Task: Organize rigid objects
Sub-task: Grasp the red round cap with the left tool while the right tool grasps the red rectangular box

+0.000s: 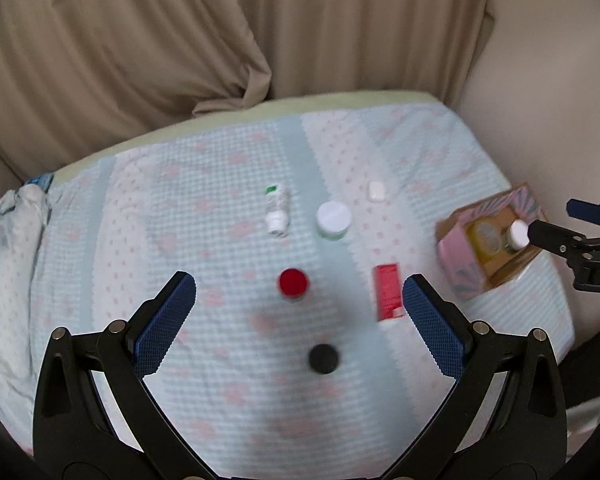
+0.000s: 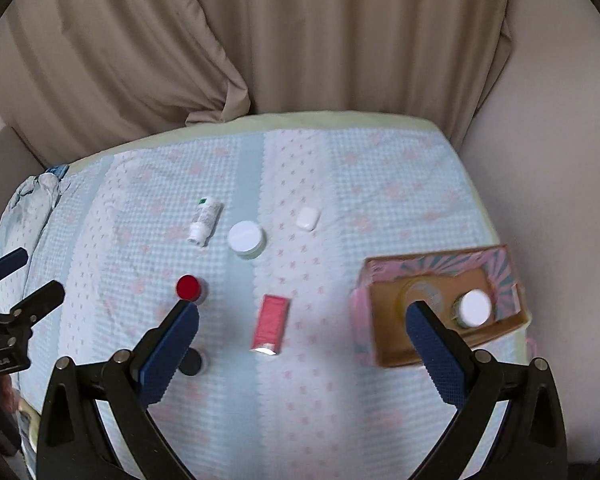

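The pink cardboard box (image 2: 440,312) sat at the right of the right wrist view, open side up, with a yellow jar (image 2: 422,294) and a white-capped bottle (image 2: 475,308) inside it, side by side. Out on the pale blue quilted bedspread (image 2: 340,184), the rest lay loose: a red flat pack (image 2: 271,322) at centre frame, a red-lidded jar (image 2: 189,287) to its left, a black-lidded jar (image 2: 191,362) lower left and half hidden behind a finger. Further up the frame came a white tube (image 2: 205,220), a white-lidded jar (image 2: 245,238) just beside it, and a small white case (image 2: 307,219) to the right. The right gripper (image 2: 300,320) hovered with its blue pads wide apart, holding nothing. In the left wrist view the left gripper (image 1: 298,296) was spread open too, empty, above the red-lidded jar. Beige curtains (image 1: 220,32) filled the top.
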A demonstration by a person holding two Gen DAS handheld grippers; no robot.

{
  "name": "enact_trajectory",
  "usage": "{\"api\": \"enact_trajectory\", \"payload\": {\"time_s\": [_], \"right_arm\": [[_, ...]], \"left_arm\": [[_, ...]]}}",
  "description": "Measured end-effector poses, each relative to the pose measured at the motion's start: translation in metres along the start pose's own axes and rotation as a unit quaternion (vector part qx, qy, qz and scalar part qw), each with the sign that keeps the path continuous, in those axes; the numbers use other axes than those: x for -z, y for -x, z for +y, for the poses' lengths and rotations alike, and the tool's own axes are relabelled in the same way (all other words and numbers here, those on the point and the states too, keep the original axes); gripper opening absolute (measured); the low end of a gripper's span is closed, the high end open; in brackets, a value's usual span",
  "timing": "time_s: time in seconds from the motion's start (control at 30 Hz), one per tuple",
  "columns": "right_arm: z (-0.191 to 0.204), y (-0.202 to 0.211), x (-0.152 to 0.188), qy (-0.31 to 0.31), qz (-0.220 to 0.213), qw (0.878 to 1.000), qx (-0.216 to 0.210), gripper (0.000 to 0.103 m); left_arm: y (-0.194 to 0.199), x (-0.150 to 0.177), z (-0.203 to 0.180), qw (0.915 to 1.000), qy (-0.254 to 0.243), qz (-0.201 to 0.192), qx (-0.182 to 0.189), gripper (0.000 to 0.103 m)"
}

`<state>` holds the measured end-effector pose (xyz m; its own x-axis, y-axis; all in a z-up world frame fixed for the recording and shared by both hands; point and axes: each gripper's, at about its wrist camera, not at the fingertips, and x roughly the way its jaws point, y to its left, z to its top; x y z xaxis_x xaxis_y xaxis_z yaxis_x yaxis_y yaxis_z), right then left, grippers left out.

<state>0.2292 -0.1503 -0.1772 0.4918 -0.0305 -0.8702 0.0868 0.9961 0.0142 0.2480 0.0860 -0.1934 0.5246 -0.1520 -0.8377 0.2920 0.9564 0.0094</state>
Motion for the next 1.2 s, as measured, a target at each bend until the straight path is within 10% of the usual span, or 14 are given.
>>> {"api": "enact_trajectory", "payload": {"time_s": [0.47, 1.0, 1.2], "right_arm": [[0.051, -0.106, 0.021, -0.056, 0.090, 0.994, 0.011, 0.103], [0.037, -0.284, 0.057, -0.115, 0.226, 0.967, 0.008, 0.102], [0.034, -0.321, 0.062, -0.118, 0.246, 0.962, -0.009, 0.080]], "left_arm": [[-0.145, 0.024, 0.034, 0.9915, -0.011, 0.115, 0.060, 0.103], [-0.310, 0.049, 0.015, 0.9738, -0.043, 0.219, 0.042, 0.102], [-0.342, 0.055, 0.013, 0.9711, -0.055, 0.229, 0.036, 0.086]]}}
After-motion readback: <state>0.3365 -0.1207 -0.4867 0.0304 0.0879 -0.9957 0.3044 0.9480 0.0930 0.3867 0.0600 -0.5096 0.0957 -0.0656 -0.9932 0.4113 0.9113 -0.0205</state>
